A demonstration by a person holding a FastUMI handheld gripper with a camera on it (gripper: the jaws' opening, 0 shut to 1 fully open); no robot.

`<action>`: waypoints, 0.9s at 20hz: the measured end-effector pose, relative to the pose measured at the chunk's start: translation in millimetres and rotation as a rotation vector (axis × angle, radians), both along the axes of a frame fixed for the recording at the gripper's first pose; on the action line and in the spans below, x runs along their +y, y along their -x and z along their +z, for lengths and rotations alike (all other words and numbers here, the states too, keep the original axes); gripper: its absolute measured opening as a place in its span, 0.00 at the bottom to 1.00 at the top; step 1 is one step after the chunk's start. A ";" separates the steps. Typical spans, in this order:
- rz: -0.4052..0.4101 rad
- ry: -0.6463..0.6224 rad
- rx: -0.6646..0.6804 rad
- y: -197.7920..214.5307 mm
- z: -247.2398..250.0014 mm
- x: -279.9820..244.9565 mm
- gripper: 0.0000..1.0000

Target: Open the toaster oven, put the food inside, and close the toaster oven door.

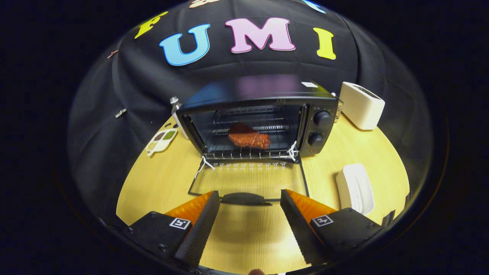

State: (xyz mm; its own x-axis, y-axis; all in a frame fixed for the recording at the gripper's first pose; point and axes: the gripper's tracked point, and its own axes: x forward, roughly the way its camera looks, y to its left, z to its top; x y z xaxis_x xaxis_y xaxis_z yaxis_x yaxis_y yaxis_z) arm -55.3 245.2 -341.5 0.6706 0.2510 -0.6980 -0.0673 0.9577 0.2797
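— One gripper (250,198), state?
— Fingers spread, holding nothing, above the table (244,233).
— Toaster oven (258,122)?
— Twelve o'clock ahead; door (248,179) folded down flat, handle (244,198) just between the fingertips.
— Food (249,138)?
— On the rack inside.
— Others?
— White toaster (361,105) at two o'clock, white tray (355,189) at three.

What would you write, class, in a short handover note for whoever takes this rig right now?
Gripper: open, holding nothing, fingers either side of the door handle, not pressing it.
Toaster oven: on the wooden table, its door folded down flat.
Food: brown piece lying on the rack inside.
Done: oven opened, food in.
Left: lift the door by its handle and shut it.
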 end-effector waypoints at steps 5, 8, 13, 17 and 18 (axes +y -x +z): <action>0.036 0.024 0.091 15.4 -36.4 13.6 0.99; 0.046 0.031 0.132 20.7 -53.3 22.7 0.99; 0.051 0.046 0.192 23.0 -76.2 32.8 0.99; 0.031 0.054 0.223 19.6 -88.7 34.1 0.99; 0.023 0.052 0.232 18.7 -91.4 34.3 0.99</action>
State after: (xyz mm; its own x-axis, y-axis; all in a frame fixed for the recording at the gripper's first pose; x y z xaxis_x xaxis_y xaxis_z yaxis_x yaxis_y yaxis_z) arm -74.0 279.5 -433.0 0.4855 0.2236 -0.8452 -0.0288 0.9703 0.2401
